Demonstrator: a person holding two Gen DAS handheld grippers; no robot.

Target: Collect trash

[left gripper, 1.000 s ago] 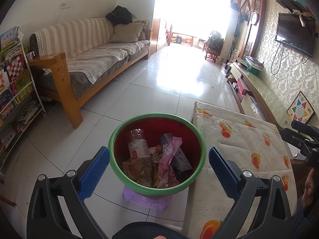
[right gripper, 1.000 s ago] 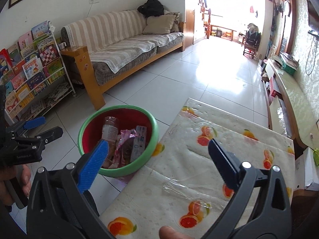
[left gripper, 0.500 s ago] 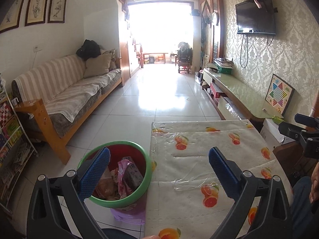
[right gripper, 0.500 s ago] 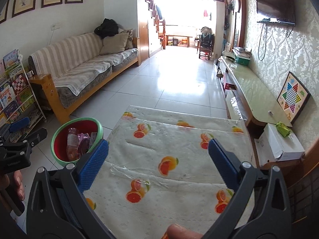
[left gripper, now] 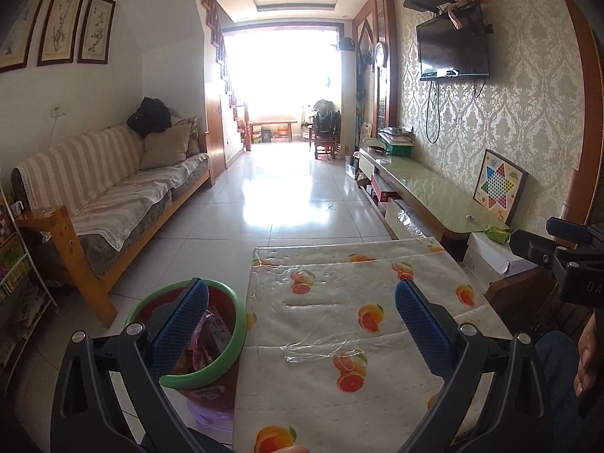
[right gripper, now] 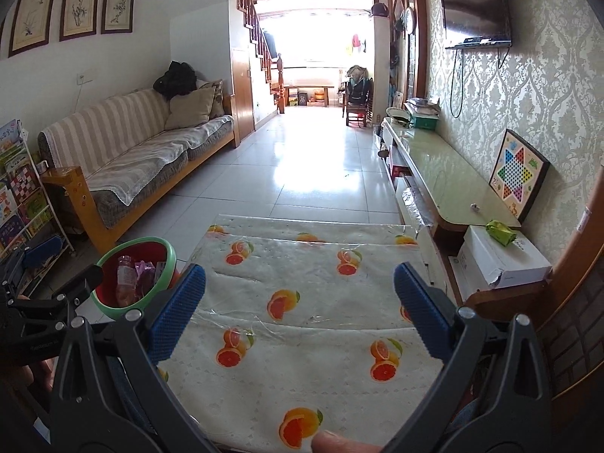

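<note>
A red bin with a green rim [left gripper: 205,376] stands on a purple stool at the table's left side. It holds a plastic bottle [right gripper: 124,276], a pink wrapper [right gripper: 142,271] and other trash. My left gripper [left gripper: 301,291] is open and empty, with its left pad in front of the bin. My right gripper [right gripper: 300,275] is also open and empty, hanging over the orange-print tablecloth [right gripper: 302,249]. The bin [right gripper: 109,307] lies to its lower left. A small green packet [right gripper: 500,231] rests on a white box [right gripper: 502,260] to the right of the table.
A striped sofa [left gripper: 113,196] with a wooden arm runs along the left wall, beside a book rack [right gripper: 19,196]. A low glass-topped cabinet [right gripper: 445,173] with a game board [right gripper: 519,173] lines the right wall. Tiled floor [left gripper: 287,196] stretches ahead.
Both views have swung up and to the right, away from the bin and onto the table and room. The bin has slid to the lower left. Both grippers stay open.
</note>
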